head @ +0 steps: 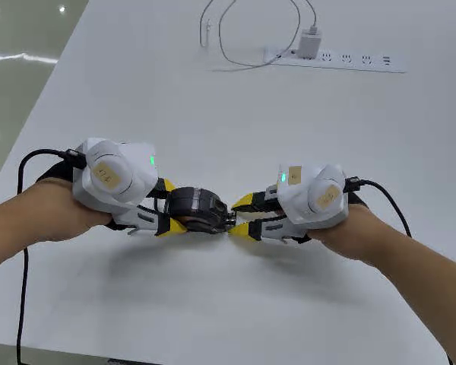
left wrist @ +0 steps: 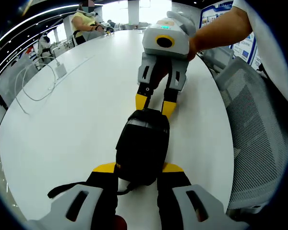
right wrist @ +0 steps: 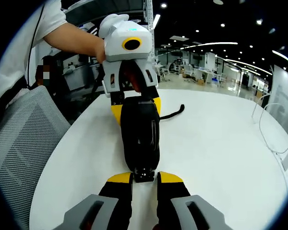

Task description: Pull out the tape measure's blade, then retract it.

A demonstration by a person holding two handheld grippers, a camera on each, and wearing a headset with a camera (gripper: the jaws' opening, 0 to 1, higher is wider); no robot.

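On the white table [head: 213,99], the left gripper [head: 170,207] pinches the black tape measure [head: 199,208] by its case between its 2 jaws. The right gripper [head: 242,216] faces it nose to nose. Its jaws closely flank the blade's hook tab [right wrist: 144,175], but I cannot tell whether they press it.

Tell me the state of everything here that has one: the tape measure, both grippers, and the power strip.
tape measure: blade retracted, not yet pulled out.
left gripper: jaws shut on the tape measure's case.
right gripper: jaws shut on the blade hook.
power strip: charger plugged in, other sockets free.
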